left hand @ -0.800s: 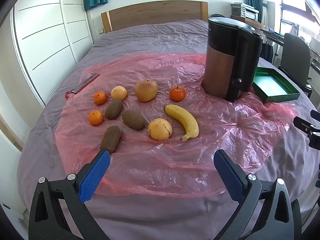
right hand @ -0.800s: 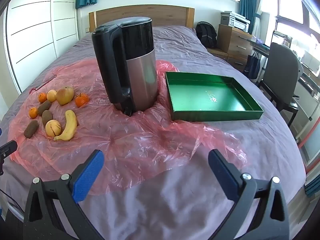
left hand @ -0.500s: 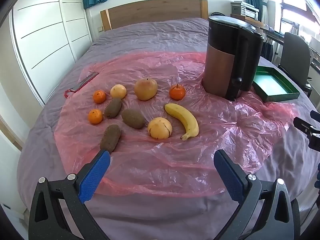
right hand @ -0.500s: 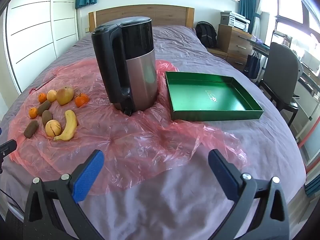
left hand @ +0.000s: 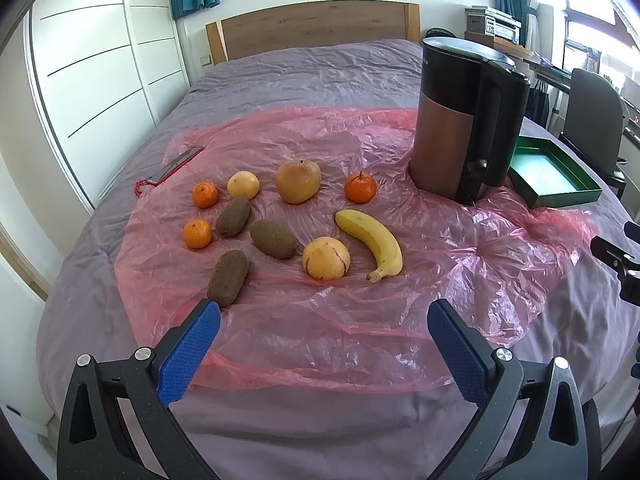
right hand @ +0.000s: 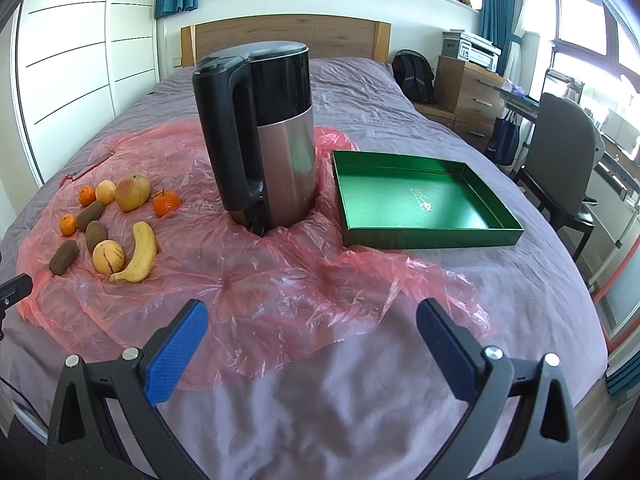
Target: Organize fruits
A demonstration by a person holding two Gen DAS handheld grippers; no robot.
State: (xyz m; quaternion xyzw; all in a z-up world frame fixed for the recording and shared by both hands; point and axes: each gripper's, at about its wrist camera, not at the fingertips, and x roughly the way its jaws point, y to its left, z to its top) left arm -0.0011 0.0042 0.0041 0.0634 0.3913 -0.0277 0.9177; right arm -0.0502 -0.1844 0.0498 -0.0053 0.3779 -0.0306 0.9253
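A bed with a grey-purple cover carries a crumpled pink plastic sheet, and the fruit lies spread on the left part of that sheet. The left gripper hangs above the near edge of the sheet with its jaws spread wide and nothing between the blue pads; the tip of its left pad sits just in front of the nearest kiwi. Two more kiwis lie farther back — one in the middle and one slanting beside the tangerines.

A banana curves beside a cracked yellow round fruit, close but whether they touch cannot be told. Behind them sit an apple, a pale yellow fruit and three tangerines: one to the right of the apple, two on the left. All pieces rest apart on the plastic.

A tall black and metal kettle stands upright on the right part of the sheet, handle toward the cameras. Just to its right a shallow green tray lies on the bed cover, its near left corner by the plastic's edge — it holds no fruit.

The right gripper hovers over the near bed cover, in front of the kettle and tray, jaws equally wide and holding nothing. A flat grey item with a red cord lies at the far left edge of the sheet. An office chair stands right of the bed.
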